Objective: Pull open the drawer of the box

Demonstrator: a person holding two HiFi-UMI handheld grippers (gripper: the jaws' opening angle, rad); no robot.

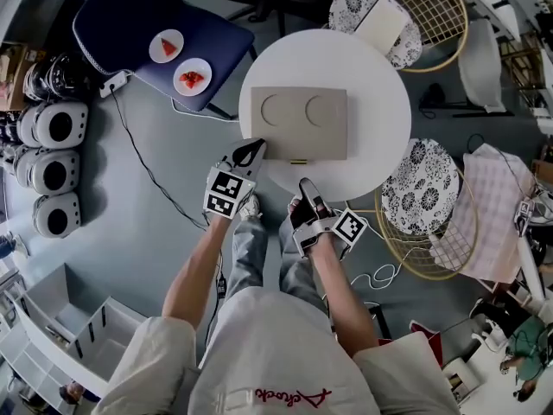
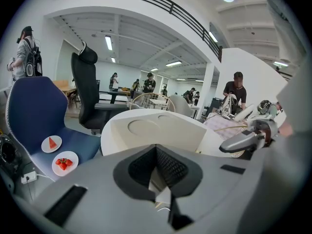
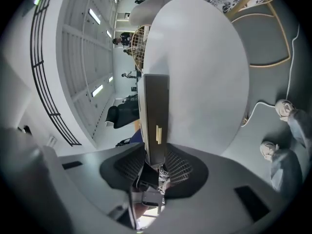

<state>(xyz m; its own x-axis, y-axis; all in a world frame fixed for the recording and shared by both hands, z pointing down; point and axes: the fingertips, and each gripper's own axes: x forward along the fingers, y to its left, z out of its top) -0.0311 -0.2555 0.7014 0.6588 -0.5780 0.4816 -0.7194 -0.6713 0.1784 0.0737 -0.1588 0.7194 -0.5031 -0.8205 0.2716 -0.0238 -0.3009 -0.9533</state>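
Note:
A beige box [image 1: 299,124] with two round recesses in its lid lies on the round white table [image 1: 380,102]. The drawer's small gold handle [image 1: 298,161] sits on the side facing me. My left gripper [image 1: 253,151] is at the box's near left corner, its jaws shut with nothing between them. My right gripper [image 1: 305,186] hovers just off the table's near edge, short of the handle, and stands open and empty. In the right gripper view, turned sideways, the box front [image 3: 155,111] and handle [image 3: 158,134] line up between the spread pads [image 3: 181,167]. The left gripper view looks over the box top [image 2: 161,133].
A blue chair [image 1: 130,15] at the back left carries two plates of red fruit [image 1: 192,78]. Two wicker chairs with patterned cushions [image 1: 423,188] stand to the right and behind the table. White rounded devices [image 1: 54,126] line the left floor. Cables run across the floor.

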